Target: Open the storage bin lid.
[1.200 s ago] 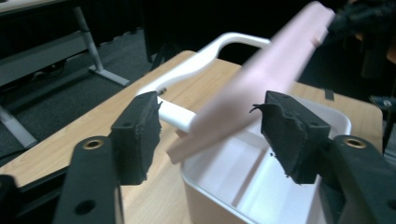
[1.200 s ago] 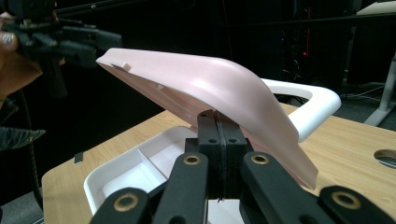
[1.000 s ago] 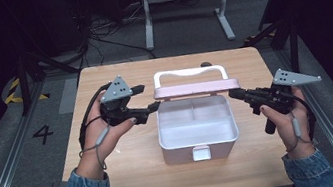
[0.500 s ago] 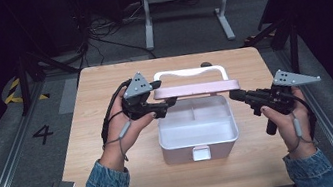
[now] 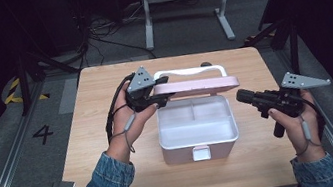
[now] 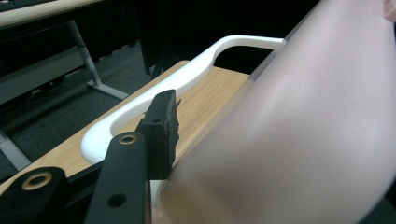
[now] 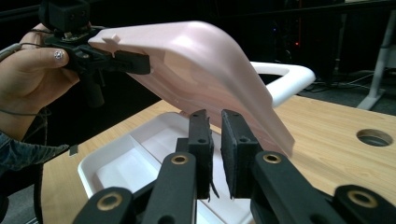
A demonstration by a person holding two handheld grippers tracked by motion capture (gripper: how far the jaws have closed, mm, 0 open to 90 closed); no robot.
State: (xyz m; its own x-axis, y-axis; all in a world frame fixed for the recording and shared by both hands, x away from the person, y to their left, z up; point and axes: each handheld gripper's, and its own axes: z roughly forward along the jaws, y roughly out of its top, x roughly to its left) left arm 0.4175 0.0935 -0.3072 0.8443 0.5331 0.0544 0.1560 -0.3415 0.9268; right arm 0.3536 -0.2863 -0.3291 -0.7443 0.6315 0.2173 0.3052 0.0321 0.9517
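Box (image 5: pixel 198 139): open, mid-worktop (image 5: pixel 92 150).
Lid (image 5: pixel 199 86): raised, far side.
Left gripper (image 5: pixel 160 92): just closing, grasping lid's left end.
Right gripper (image 5: pixel 242 95): just opening slightly, empty, right of box.

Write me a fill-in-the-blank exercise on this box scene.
1. The left gripper grips the ____ lid at its corner.
2. The lid stands raised, so the white box is ____.
3. The right gripper holds ____.
4. The lid's carrying handle is ____ in colour.

Missing words: pink; open; nothing; white
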